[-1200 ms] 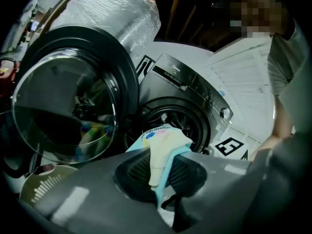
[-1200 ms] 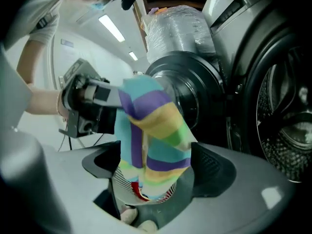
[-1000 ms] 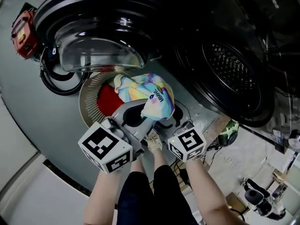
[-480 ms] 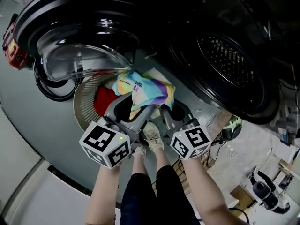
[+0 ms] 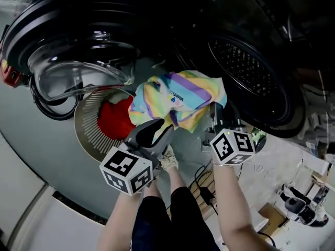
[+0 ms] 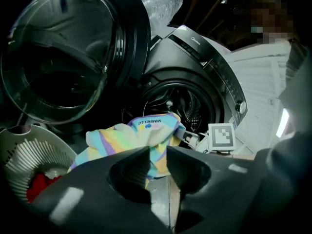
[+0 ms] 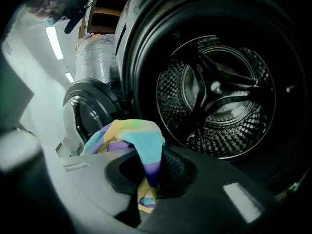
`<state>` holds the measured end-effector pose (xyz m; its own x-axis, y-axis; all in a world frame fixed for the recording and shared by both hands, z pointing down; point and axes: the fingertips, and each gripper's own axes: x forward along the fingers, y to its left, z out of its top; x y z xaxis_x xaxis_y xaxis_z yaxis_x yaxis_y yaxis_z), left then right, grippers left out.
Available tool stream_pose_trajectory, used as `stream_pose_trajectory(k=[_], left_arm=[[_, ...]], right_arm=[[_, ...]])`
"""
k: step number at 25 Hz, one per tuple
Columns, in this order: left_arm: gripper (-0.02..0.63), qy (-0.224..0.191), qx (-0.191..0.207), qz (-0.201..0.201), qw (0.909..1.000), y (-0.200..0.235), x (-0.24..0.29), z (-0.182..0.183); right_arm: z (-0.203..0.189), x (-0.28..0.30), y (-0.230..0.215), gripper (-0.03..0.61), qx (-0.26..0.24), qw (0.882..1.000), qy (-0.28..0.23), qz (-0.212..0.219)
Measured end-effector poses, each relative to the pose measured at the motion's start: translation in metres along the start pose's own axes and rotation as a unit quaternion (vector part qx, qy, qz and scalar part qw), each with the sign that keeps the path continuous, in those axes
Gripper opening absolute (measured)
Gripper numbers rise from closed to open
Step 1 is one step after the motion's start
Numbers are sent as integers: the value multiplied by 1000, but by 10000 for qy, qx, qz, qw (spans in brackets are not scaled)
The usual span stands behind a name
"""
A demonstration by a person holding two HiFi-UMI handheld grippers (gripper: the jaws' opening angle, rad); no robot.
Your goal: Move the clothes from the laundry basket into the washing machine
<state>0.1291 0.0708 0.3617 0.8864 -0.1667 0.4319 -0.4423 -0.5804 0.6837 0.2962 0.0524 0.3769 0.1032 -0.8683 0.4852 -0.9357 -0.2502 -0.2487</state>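
Garment of pastel rainbow-striped cloth hangs clamped in left gripper and right gripper; the right faces the perforated steel drum.

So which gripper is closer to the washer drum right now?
Right. The right gripper holds the striped garment just in front of the drum opening; the left gripper grips its other end farther back, beside the laundry basket.
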Motion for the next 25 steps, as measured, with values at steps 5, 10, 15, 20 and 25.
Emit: stream_pose_trajectory(k=[5, 10, 15, 20, 25], left_arm=[[0, 41, -11, -323, 9995, -12, 16, -4], [0, 106, 33, -360, 9993, -11, 21, -9], [0, 67, 36, -290, 9996, -6, 19, -16], [0, -115, -27, -65, 9999, 8, 13, -21], [0, 13, -21, -164, 9999, 4, 17, -32]], right_arm=[[7, 23, -51, 42, 183, 9963, -167, -818], [36, 48, -91, 41, 333, 9906, -508, -1223], [74, 52, -114, 43, 298, 9837, -951, -1496], [100, 60, -120, 46, 125, 9776, -1296, -1651], [54, 87, -148, 272, 801, 9750, -380, -2040]])
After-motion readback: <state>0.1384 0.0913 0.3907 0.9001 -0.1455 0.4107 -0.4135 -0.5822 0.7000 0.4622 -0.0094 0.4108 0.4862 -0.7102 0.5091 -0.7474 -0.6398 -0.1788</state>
